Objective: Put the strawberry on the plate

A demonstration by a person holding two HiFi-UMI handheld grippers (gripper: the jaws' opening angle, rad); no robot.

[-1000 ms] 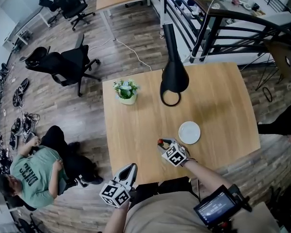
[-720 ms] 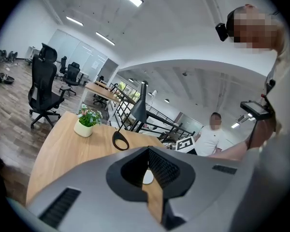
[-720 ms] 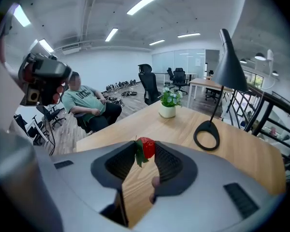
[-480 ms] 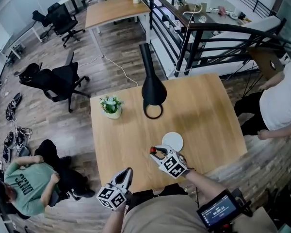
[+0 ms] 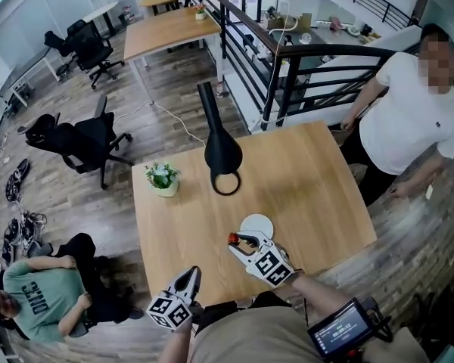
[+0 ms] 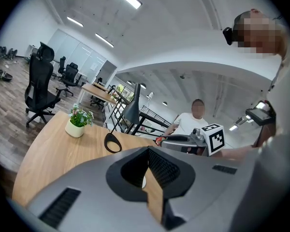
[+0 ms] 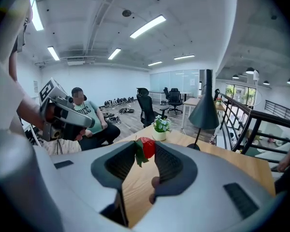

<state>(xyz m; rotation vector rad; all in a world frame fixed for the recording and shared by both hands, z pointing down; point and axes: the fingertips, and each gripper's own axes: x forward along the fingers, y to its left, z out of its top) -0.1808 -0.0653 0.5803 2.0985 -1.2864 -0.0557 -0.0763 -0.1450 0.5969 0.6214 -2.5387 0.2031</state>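
plate (image 5: 256, 225): on table (image 5: 318, 187) | lamp (image 5: 221, 153): behind plate | plant (image 5: 163, 178): left of lamp

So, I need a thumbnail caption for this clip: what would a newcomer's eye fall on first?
The red strawberry, pinched in the right gripper; in the head view it sits just left of the small white plate, towards the wooden table's near edge. Next comes the tall black lamp standing mid-table, with a little potted plant by the table's left edge.
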